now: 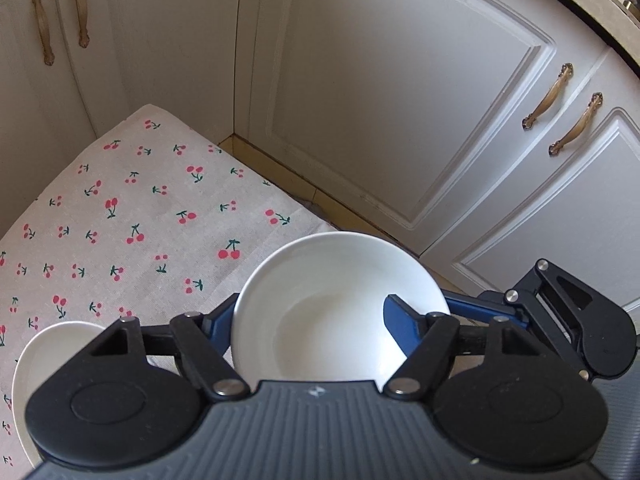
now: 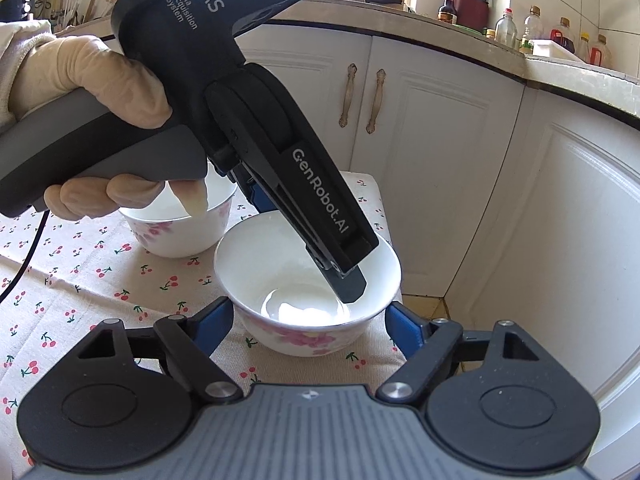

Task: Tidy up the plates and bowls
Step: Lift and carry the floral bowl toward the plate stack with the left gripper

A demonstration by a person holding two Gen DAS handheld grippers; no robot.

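Observation:
In the left wrist view a white bowl (image 1: 340,308) fills the space between my left gripper's (image 1: 308,320) blue fingers (image 1: 400,332); the right finger sits inside the bowl against its wall, the left finger outside, so the jaws clamp the rim. In the right wrist view the same bowl (image 2: 308,280), white with pink flowers, stands near the table's right edge with the left gripper's finger (image 2: 352,284) reaching into it. My right gripper (image 2: 308,320) is open, its blue fingers wide on either side of the bowl. A second flowered bowl (image 2: 180,228) stands behind. A white plate (image 1: 44,356) lies at lower left.
The table wears a cherry-print cloth (image 1: 120,220). White cabinet doors (image 1: 380,100) with brass handles stand close behind and right of the table. A counter with bottles (image 2: 520,28) runs above. A gloved hand (image 2: 92,80) holds the left gripper.

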